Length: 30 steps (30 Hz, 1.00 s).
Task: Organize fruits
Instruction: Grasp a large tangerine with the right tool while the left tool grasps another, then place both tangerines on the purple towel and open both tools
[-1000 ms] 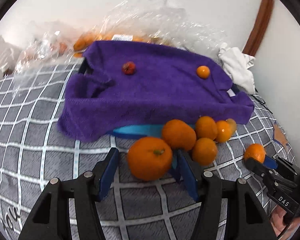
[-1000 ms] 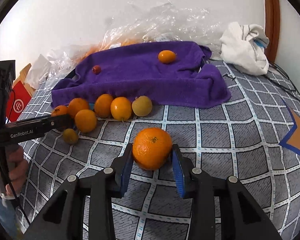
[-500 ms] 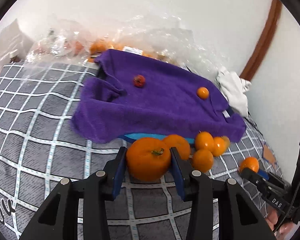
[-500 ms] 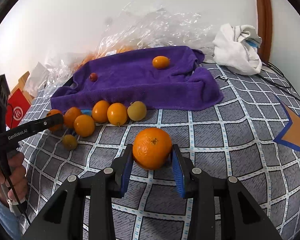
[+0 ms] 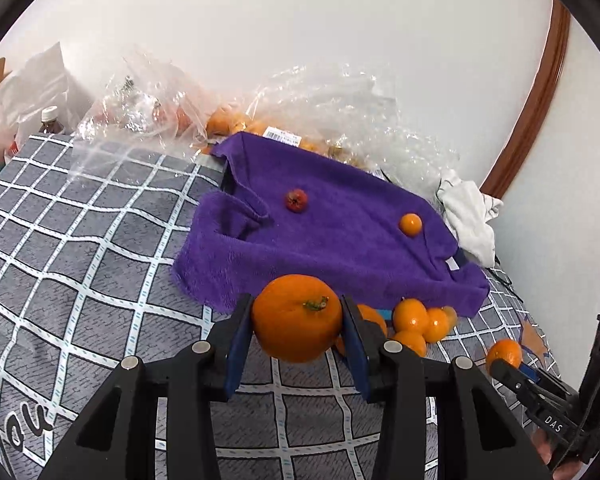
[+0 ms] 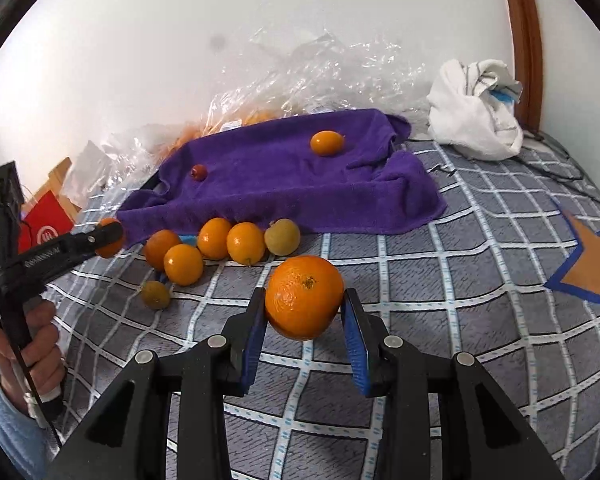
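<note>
The left tongs (image 5: 297, 330) grip a big orange (image 5: 297, 318) between their blue pads, stem side up, held above the checked bedcover (image 5: 80, 264) near the front edge of the purple towel (image 5: 340, 248). The right tongs (image 6: 305, 316) clamp a second orange (image 6: 305, 297) the same way, clear of the bedcover. On the towel lie a small red fruit (image 6: 199, 172) and a small orange one (image 6: 327, 143), well apart. Along the towel's front edge sits a loose row of fruits (image 6: 220, 242), some touching, with a yellow-green one (image 6: 282, 237) at its right end and a dull little one (image 6: 155, 295) off in front. Crumpled plastic bags (image 6: 320, 76) lie behind the towel, and a white cloth (image 6: 474, 116) sits to its right.
</note>
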Available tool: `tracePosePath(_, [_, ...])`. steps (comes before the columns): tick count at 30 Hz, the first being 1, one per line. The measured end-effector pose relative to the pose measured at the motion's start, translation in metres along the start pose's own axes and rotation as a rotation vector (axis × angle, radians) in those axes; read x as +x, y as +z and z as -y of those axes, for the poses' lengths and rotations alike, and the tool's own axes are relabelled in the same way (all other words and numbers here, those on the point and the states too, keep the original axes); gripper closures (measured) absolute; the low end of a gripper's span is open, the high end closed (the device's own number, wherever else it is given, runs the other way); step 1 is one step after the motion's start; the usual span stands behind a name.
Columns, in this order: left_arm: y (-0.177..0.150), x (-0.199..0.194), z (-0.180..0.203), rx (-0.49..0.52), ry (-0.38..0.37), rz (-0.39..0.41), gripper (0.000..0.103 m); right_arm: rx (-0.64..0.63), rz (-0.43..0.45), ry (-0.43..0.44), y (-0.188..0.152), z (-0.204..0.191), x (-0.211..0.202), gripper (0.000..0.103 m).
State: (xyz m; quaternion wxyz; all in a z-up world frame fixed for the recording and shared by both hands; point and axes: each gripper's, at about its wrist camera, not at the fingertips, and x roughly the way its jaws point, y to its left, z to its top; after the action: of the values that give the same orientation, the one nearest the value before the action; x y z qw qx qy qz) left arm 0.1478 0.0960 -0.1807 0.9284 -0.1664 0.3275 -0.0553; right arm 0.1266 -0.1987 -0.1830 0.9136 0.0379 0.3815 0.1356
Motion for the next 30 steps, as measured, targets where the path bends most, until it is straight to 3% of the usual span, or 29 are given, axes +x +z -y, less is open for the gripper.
tracePosePath(7, [0.020, -0.010, -0.004, -0.046, 0.035, -0.038, 0.063, -0.049, 0.057, 0.053, 0.039, -0.018, -0.025, 0.066])
tracePosePath(10, [0.041, -0.017, -0.001, -0.037, 0.081, -0.025, 0.063, -0.063, 0.096, 0.066, 0.065, -0.021, -0.028, 0.066])
tracePosePath(14, [0.072, -0.017, -0.003, -0.059, 0.085, 0.015, 0.063, -0.051, 0.136, 0.079, 0.100, -0.022, -0.021, 0.066])
tracePosePath(21, [0.111, 0.019, 0.006, -0.066, 0.077, 0.083, 0.062, -0.041, 0.199, 0.079, 0.157, -0.017, 0.006, 0.066])
tracePosePath(25, [0.106, 0.047, -0.002, -0.104, 0.053, 0.088, 0.063, -0.004, 0.180, 0.069, 0.159, -0.004, 0.036, 0.066])
tracePosePath(30, [0.093, 0.062, -0.008, -0.100, 0.045, 0.039, 0.063, 0.020, 0.084, 0.049, 0.144, 0.012, 0.073, 0.066])
